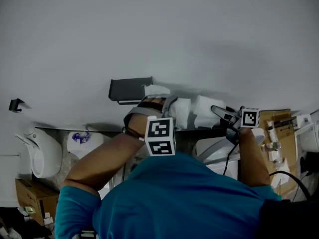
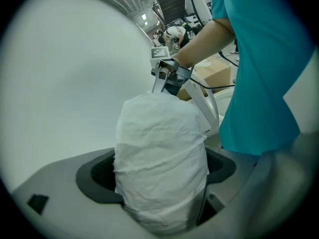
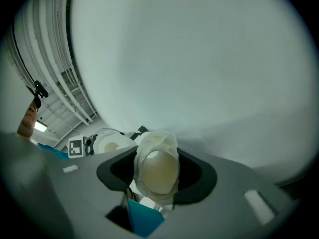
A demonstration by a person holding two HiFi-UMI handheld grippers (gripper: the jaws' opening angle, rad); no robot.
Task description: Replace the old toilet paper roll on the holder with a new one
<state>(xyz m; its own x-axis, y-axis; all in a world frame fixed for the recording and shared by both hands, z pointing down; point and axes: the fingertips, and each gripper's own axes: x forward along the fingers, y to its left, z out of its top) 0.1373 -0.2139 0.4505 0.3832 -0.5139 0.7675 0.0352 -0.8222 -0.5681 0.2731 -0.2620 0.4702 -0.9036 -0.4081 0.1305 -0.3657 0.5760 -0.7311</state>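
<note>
A full white toilet paper roll (image 2: 160,148) stands upright between the jaws of my left gripper (image 2: 162,205), which is shut on it. In the head view that gripper (image 1: 173,112) is close below the dark holder (image 1: 129,89) on the wall, where a scrap of white paper (image 1: 156,89) shows. My right gripper (image 3: 157,185) is shut on the old roll (image 3: 158,169), a brownish core with only thin paper left on it, seen end-on. In the head view the right gripper (image 1: 218,113) holds this roll (image 1: 207,111) just right of the new roll (image 1: 180,111).
A white toilet (image 1: 42,153) stands at the lower left, with a cardboard box (image 1: 30,193) beside it. More boxes (image 1: 278,133) and a cable (image 1: 294,180) are at the right. A small black hook (image 1: 16,104) sticks out of the wall at the far left.
</note>
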